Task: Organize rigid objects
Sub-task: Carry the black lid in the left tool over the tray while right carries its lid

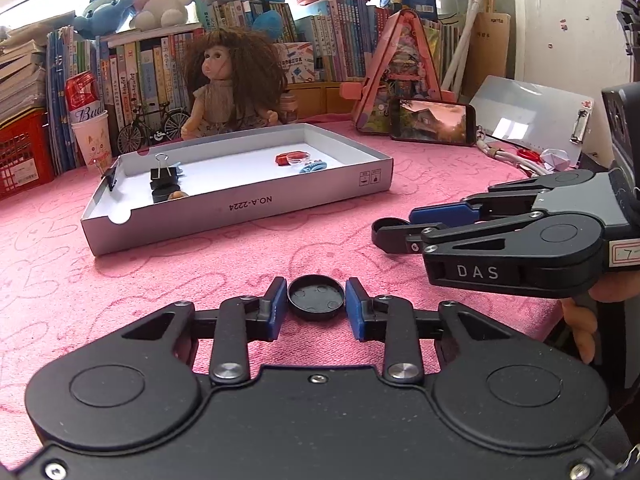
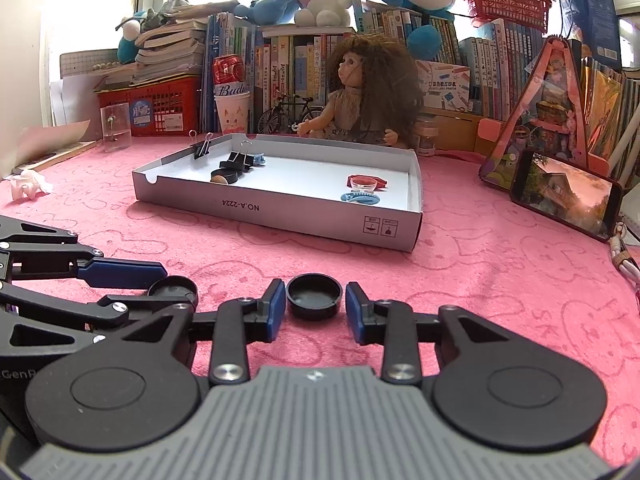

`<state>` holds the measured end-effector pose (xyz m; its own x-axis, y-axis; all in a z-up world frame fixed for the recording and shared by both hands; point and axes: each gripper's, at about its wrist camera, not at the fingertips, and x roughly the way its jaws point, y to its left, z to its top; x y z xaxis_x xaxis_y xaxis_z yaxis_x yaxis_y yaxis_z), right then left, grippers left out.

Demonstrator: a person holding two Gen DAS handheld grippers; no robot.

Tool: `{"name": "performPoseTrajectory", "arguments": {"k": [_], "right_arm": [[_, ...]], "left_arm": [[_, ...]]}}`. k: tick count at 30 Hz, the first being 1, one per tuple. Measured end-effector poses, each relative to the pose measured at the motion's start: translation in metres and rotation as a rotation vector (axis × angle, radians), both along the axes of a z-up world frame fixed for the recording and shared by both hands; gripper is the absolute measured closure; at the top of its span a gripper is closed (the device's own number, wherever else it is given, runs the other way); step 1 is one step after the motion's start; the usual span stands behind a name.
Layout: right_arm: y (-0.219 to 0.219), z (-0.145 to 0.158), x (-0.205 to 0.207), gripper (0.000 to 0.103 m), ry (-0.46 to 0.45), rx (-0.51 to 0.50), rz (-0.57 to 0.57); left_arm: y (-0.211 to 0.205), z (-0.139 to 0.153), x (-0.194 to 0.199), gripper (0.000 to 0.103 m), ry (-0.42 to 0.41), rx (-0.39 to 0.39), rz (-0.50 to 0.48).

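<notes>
light: bright daylight from the window behind the books, blown out white | shadows: soft, short, under the white tray | glare: sheen on phone screen | focus: sharp centre, soft edges | distortion: strong fisheye bowing, dark corner vignette

Both grippers are rocking matte black linkage arms with blue rubber pads and shiny silver screws. The left gripper is sporting a smooth black base with two round discs, while the right gripper is showing a ribbed grey base and white "DAS" lettering on its side.
</notes>
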<state>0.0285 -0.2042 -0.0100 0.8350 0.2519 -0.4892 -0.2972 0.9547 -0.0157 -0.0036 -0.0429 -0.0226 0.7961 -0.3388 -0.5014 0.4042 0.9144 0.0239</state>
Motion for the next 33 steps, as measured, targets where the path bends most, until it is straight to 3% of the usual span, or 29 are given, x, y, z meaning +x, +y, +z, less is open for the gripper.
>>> {"name": "performPoseTrajectory", "arguments": {"k": [6,14,19,26,33], "right_arm": [[0.0,-0.002,0.0,0.032,-0.023,0.006,-0.04],[0.0,-0.006,0.0,0.032,-0.029,0.039,-0.098],[0.007,-0.01,0.001,0.032,-0.024,0.006,-0.103],[0.013,-0.013,0.001,0.028,-0.033,0.008,-0.131],[0.015,-0.013,0.0,0.028,-0.03,0.005,-0.138]], "left_arm": [[0.011,0.002,0.009,0.073,-0.004,-0.011,0.113],[0.017,0.001,0.012,0.073,-0.01,-0.007,0.166],[0.015,-0.001,0.013,0.072,-0.023,-0.006,0.181],[0.015,-0.004,0.014,0.062,-0.044,0.001,0.216],[0.014,-0.007,0.013,0.061,-0.055,0.002,0.228]]}}
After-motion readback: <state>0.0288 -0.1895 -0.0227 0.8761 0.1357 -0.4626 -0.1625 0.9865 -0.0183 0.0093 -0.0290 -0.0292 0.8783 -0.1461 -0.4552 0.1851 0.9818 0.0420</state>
